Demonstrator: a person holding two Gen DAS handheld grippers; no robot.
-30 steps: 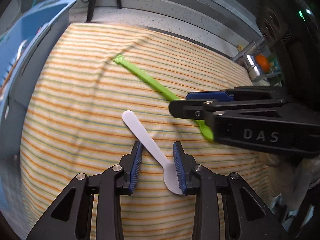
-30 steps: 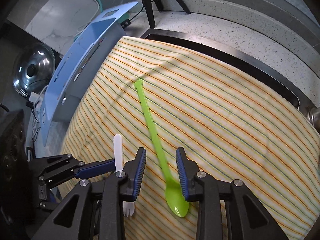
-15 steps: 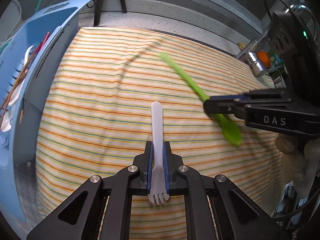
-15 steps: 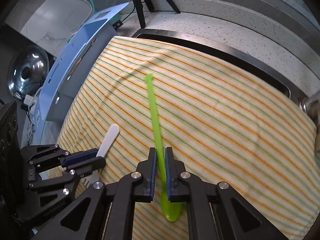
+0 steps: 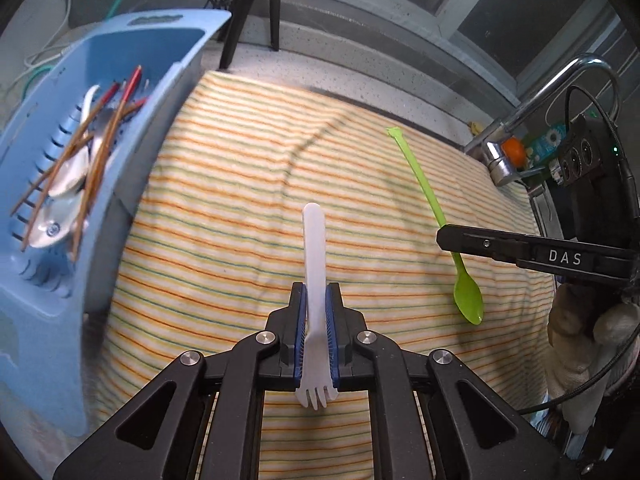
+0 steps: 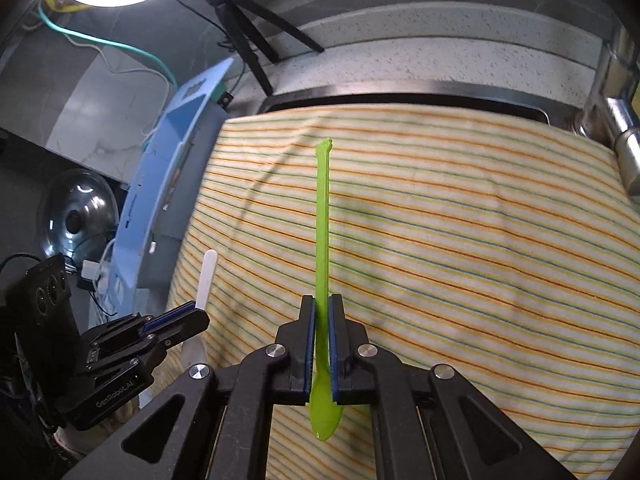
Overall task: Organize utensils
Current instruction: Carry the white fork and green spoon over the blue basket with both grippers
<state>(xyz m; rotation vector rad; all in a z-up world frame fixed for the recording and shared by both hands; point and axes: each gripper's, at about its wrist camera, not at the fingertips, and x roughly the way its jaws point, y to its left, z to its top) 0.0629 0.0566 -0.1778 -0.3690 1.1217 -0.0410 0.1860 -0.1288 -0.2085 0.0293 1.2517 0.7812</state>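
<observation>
Striped cloth spread across the tabletop, speckled stone behind. White plastic fork clamped in the left gripper, tines toward the camera, handle pointing away, above the cloth. Green spoon pinched in the right gripper, bowl nearest the lens, also above the cloth. Blue basket at left, chopsticks and spoons inside. Faucet at right.
</observation>
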